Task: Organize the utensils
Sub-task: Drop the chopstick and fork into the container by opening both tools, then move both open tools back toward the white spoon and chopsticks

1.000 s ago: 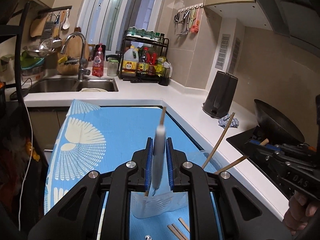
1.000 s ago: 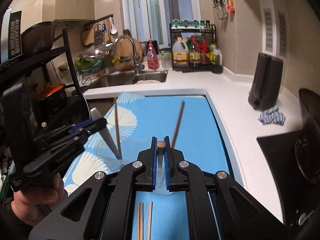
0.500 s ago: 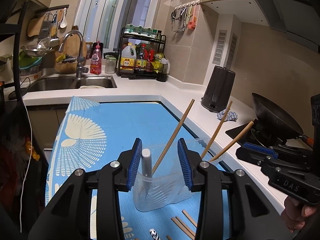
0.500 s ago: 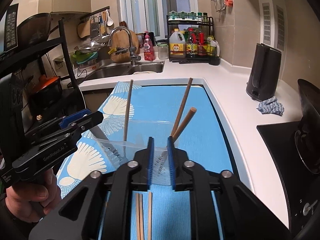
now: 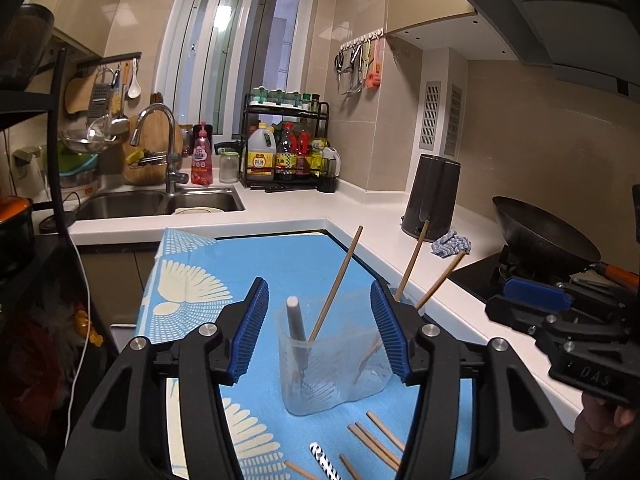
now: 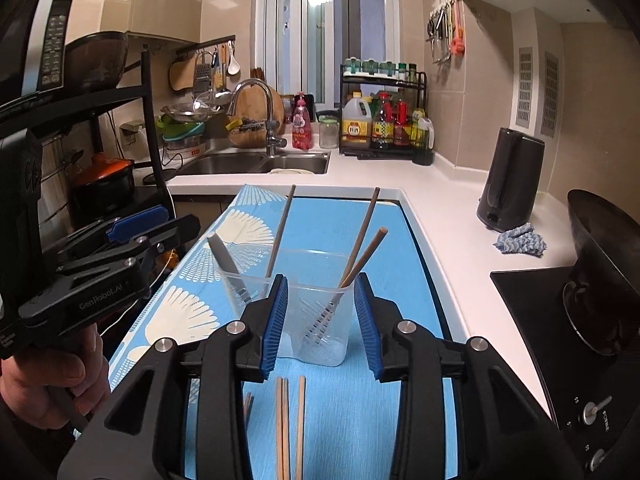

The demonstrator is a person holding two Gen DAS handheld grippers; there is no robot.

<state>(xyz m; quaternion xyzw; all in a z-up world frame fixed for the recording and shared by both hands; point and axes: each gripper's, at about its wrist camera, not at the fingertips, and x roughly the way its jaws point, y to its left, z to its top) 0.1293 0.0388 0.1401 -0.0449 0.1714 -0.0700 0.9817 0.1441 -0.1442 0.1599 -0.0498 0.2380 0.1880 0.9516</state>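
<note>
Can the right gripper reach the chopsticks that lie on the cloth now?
Probably yes. The right gripper is open, and the loose chopsticks lie bare on the cloth just below it, in front of the cup.

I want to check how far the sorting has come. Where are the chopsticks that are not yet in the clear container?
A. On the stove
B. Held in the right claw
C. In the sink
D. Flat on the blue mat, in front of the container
D: loose chopsticks lie flat on the blue mat before the clear container; the right claw is open and empty.
</note>
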